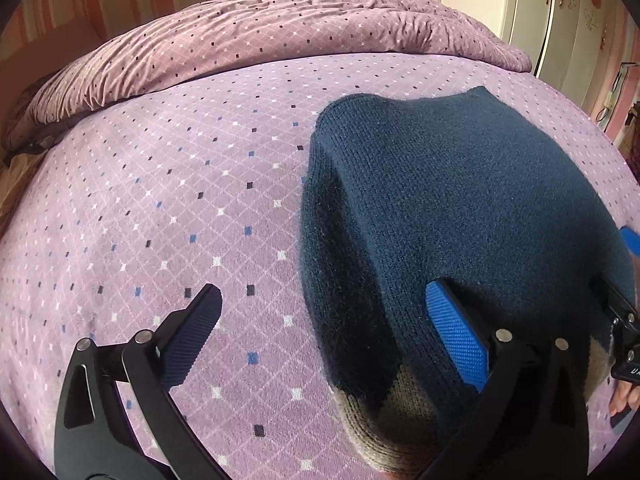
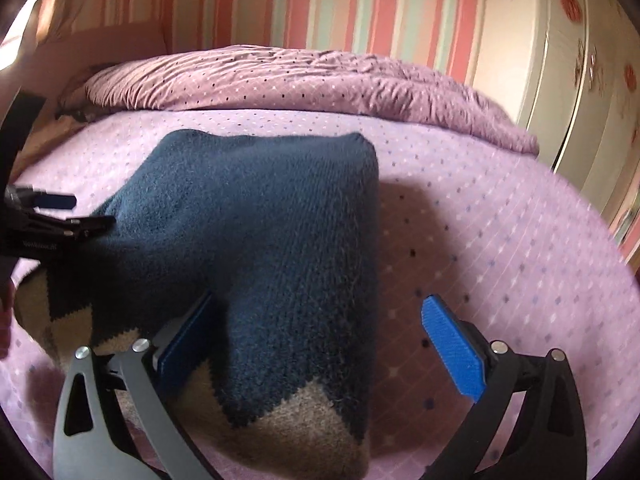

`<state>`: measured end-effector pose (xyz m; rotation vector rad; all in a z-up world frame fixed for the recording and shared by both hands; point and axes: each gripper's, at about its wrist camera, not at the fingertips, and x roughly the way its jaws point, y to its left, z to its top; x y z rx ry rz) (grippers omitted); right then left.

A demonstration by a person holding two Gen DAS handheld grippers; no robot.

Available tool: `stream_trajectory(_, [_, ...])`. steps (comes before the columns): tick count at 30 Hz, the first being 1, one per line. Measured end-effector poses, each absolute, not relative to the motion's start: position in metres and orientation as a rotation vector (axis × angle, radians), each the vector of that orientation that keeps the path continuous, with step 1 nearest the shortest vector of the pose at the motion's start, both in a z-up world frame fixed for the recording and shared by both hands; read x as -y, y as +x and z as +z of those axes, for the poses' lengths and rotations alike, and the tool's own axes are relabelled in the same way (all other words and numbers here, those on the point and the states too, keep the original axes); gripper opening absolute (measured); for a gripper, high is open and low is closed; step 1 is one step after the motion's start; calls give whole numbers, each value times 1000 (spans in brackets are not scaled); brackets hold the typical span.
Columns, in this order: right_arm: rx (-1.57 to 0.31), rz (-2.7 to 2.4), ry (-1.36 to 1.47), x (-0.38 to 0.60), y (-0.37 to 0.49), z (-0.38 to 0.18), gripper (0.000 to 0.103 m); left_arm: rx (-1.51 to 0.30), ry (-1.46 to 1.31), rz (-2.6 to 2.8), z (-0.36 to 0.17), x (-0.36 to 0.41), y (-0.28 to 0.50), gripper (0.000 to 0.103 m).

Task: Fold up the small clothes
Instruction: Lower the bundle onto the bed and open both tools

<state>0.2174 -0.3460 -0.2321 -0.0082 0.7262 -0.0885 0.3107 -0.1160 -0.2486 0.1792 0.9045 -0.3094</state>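
Left gripper [image 1: 336, 328] agape beside sweater [image 1: 460, 216]; right gripper [image 2: 316, 340] agape astride it

Both wrist views look low and close across the bed [image 1: 160, 200], sharing the sweater [image 2: 260, 220].

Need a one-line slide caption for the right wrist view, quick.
Right tongs open over a folded navy-and-beige knit garment on the purple dotted bedsheet, left tongs at its far-left edge.

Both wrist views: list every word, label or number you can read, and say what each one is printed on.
"U": white print cut off by the picture edge, on the right gripper, seen from the left wrist.
Small white print on the left gripper, seen from the right wrist: too blurred to read.
Sweater, bedsheet, wardrobe: no text.
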Motion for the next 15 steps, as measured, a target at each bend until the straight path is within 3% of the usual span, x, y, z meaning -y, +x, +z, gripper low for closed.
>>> stream_trajectory(9, [-735,-86,42,352,219,-216,101,-950,85,-333,-236,109,318,100])
stream_trajectory(15, [-683,32,26,325,212,-186,101,-897,32,-351,-196,97,298,100])
